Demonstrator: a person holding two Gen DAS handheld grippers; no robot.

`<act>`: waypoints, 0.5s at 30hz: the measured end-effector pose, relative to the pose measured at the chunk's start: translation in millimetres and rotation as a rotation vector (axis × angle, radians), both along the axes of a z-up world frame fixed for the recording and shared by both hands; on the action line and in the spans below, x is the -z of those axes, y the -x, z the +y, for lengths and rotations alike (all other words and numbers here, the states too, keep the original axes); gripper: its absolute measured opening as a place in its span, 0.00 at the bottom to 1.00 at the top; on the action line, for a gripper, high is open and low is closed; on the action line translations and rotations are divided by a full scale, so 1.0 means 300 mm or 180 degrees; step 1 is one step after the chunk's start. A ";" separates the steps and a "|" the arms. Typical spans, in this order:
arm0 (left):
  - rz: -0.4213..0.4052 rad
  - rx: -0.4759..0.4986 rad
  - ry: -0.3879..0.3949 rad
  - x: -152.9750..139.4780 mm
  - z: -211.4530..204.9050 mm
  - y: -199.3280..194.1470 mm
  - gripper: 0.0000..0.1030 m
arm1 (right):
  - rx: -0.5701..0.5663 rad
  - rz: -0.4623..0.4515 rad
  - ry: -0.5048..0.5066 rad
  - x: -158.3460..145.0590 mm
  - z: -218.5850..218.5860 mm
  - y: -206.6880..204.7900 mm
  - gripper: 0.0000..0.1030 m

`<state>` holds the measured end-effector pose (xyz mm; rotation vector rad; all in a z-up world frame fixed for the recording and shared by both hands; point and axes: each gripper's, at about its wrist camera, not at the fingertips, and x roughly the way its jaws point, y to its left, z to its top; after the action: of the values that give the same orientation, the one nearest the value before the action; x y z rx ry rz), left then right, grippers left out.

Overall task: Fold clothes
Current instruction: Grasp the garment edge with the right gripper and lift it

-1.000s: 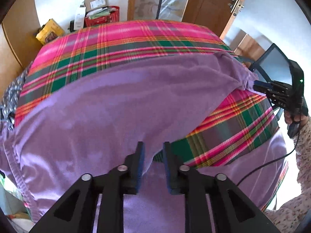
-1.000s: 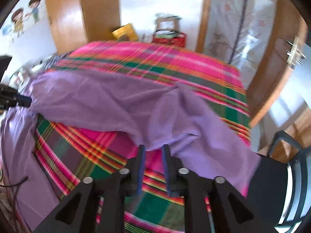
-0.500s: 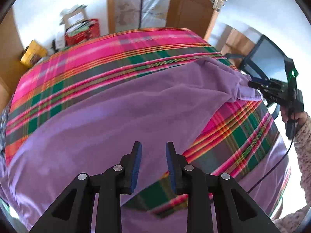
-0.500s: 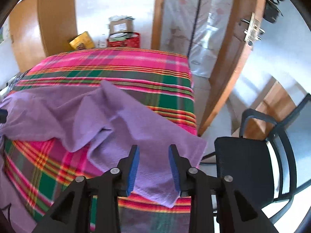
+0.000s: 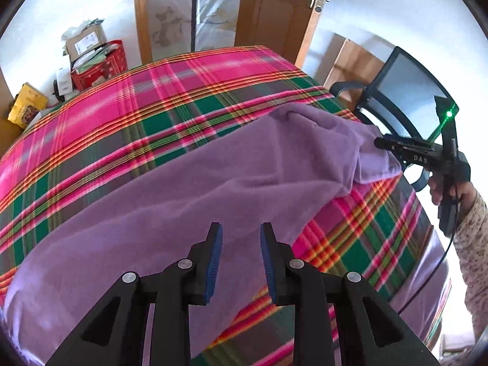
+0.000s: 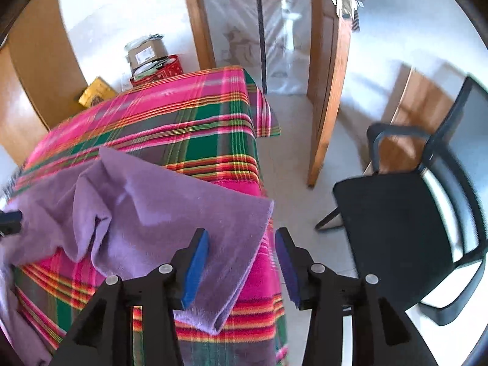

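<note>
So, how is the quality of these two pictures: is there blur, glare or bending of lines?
Left wrist view: mostly sharp on the gripper and purple cloth, white walls overexposed, door bent by the fisheye. Right wrist view: motion blur smears the chair and doorway, floor glares white, the right gripper stays sharp.

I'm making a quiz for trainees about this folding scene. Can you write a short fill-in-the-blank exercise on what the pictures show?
1. The garment lying on the plaid cover is ____ in colour.
2. The left tongs are ____, holding nothing.
3. Beside the bed, on the floor, stands a black ____.
4. The pads of the right tongs are ____ in colour.

Missing words: purple; open; chair; blue
</note>
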<state>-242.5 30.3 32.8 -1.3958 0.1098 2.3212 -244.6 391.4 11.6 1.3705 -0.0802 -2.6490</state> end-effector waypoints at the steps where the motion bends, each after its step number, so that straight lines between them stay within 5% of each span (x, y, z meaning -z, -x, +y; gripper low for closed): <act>1: -0.0007 -0.0010 -0.0002 0.003 0.009 0.011 0.26 | 0.0021 -0.0025 0.0077 0.006 0.011 0.009 0.45; 5: -0.0072 -0.0044 -0.0007 0.026 0.035 0.047 0.26 | 0.0050 -0.0052 0.0257 0.024 0.021 0.035 0.43; 7: -0.0097 -0.0059 0.0016 0.041 0.045 0.059 0.26 | 0.0044 -0.0011 0.0241 0.027 0.016 0.042 0.20; 9: -0.0115 -0.0071 0.0030 0.051 0.054 0.069 0.26 | -0.0036 0.0061 0.0185 0.018 0.005 0.043 0.09; 15: -0.0149 -0.0062 0.0061 0.066 0.074 0.099 0.26 | 0.0058 0.0334 -0.0058 -0.051 0.032 0.081 0.08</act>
<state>-272.1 52.5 12.9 -1.4658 0.1052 2.3074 -268.9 400.9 27.0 1.2391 -0.0566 -2.7376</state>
